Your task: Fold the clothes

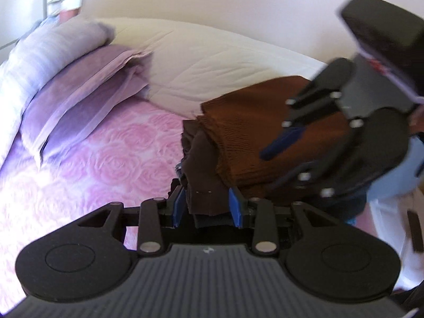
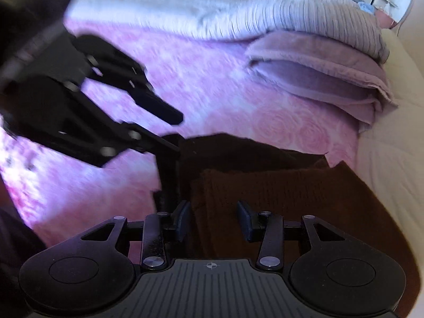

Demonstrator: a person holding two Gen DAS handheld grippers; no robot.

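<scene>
A stack of folded brown clothes lies on the pink bed: a rust-brown knit [image 1: 265, 132] on top and darker brown garments [image 1: 204, 185] under it. My left gripper [image 1: 208, 208] has its blue pads on either side of the dark brown stack edge, gripping it. My right gripper [image 2: 214, 218] straddles the brown knit [image 2: 278, 198] at its near edge, pads apart with fabric between them. Each gripper shows in the other's view: the right one [image 1: 286, 156] and the left one [image 2: 169, 132].
A pink rose-quilted bedspread [image 1: 92, 159] covers the bed. Folded mauve blankets [image 1: 87, 100] and a striped pale one [image 2: 304, 16] lie at the head. A cream pillow [image 1: 212, 61] sits behind the brown stack.
</scene>
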